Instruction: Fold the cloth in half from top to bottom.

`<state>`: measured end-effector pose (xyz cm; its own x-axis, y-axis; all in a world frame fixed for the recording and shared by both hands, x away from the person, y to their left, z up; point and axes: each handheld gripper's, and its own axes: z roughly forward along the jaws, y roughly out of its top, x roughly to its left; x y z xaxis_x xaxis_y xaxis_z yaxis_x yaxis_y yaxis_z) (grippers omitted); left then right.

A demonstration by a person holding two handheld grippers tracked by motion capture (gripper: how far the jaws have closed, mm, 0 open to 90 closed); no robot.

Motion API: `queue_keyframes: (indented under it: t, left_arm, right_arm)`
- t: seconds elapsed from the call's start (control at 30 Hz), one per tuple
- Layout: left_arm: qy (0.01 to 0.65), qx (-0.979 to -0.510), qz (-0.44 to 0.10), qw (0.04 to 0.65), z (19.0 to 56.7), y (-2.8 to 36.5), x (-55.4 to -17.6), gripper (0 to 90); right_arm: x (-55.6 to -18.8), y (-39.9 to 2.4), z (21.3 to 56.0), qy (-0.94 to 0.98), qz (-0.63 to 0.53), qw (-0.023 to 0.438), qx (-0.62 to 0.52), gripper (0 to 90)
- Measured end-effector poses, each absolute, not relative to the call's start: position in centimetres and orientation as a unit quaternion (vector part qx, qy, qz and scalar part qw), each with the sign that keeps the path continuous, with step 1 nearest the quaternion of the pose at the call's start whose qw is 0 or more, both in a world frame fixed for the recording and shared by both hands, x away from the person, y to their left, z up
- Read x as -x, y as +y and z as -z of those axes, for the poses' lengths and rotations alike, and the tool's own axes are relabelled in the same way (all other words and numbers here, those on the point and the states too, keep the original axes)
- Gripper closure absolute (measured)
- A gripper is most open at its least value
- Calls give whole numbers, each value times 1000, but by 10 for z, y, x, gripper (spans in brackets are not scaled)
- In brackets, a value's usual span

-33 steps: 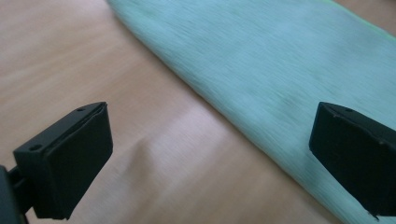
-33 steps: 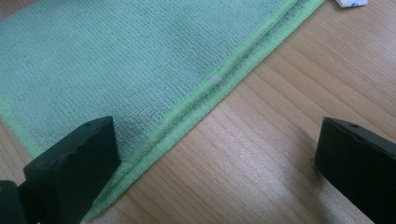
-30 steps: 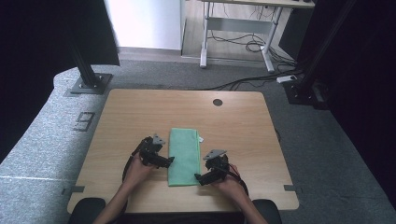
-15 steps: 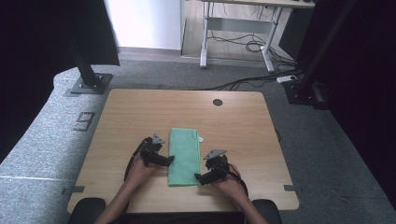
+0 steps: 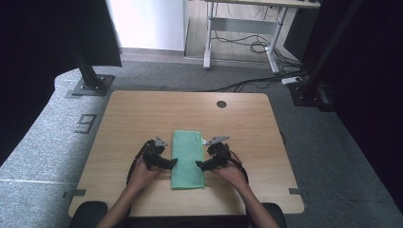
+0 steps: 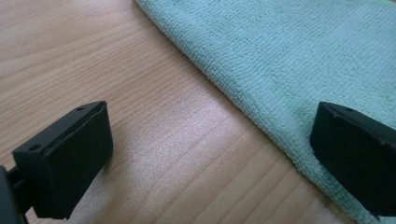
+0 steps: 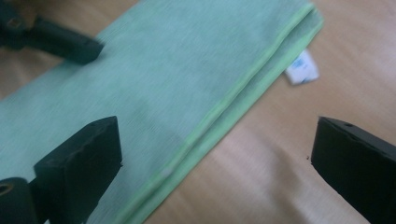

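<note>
A folded green cloth (image 5: 187, 158) lies lengthwise on the wooden table (image 5: 142, 114), near its front edge. My left gripper (image 5: 172, 164) is open at the cloth's left edge; in the left gripper view one jaw is over the bare wood and the other over the cloth (image 6: 299, 60). My right gripper (image 5: 200, 166) is open at the cloth's right edge, straddling the stacked light-green hems (image 7: 224, 116). A small white label (image 7: 302, 69) sticks out from under the cloth (image 7: 154, 88). Nothing is held between either pair of jaws.
A round cable hole (image 5: 221, 104) sits in the table's far right part. Beyond the table are black stand bases (image 5: 89, 85), a desk frame (image 5: 240, 33) and cables on the grey floor.
The right gripper has shifted slightly leftward toward the cloth's right edge. The left gripper and the cloth have stayed in place.
</note>
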<state>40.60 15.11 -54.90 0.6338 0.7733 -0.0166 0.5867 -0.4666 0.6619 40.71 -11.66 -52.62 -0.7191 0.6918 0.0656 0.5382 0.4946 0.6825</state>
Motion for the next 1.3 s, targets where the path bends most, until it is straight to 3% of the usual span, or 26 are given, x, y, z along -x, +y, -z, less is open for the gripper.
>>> queue_keyframes:
  t: [0.2,0.43,0.77,1.23,1.3]
  left_arm:
    - [403,-844,-144,323,549,151,-406,0]
    - [403,-844,-144,323,549,151,-406,0]
    - [404,-843,-144,325,549,151,-406,0]
    - [403,-843,-144,324,549,151,-406,0]
    - [404,-843,-144,324,549,151,-406,0]
  right_arm:
    - [-433,-110,519,853,-347,111,-374,51]
    - [-460,-104,511,856,-331,120,-378,255]
    - [-492,-92,509,852,-335,127,-382,438]
    - [-520,-82,529,868,-290,147,-374,537]
    - [-523,-87,532,864,-306,131,-377,561]
